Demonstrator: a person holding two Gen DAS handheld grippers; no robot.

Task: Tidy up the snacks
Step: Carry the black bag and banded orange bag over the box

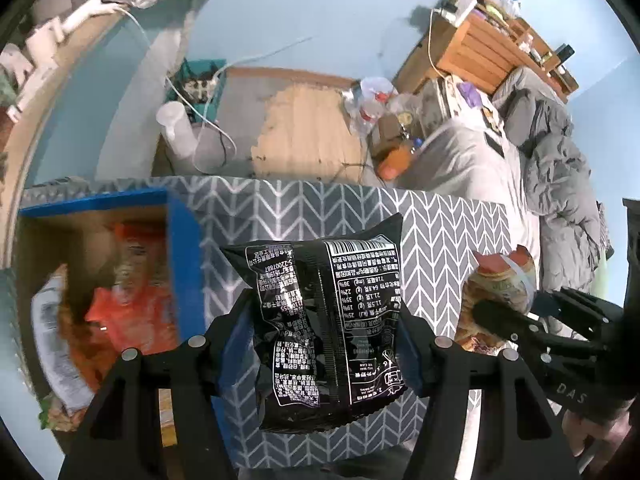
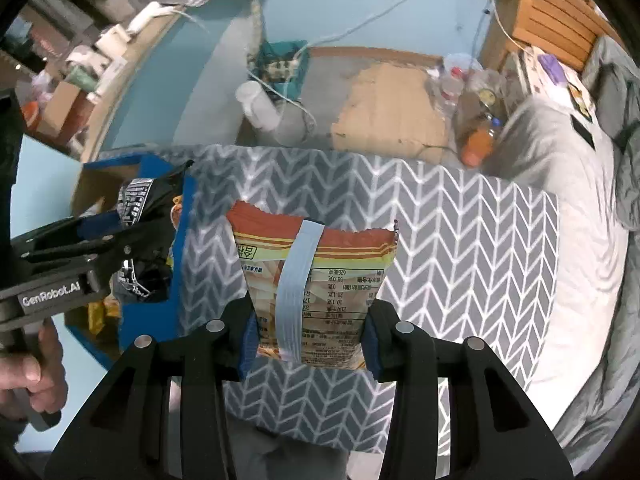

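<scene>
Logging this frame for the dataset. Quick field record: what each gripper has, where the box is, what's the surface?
left gripper: shut on black snack packet, printed back facing camera
right gripper: shut on orange snack packet with pale blue band
box: blue-edged cardboard, open, at left end of cloth, snack packets inside
surface: grey chevron cloth
packets: both lifted clear of cloth
</scene>
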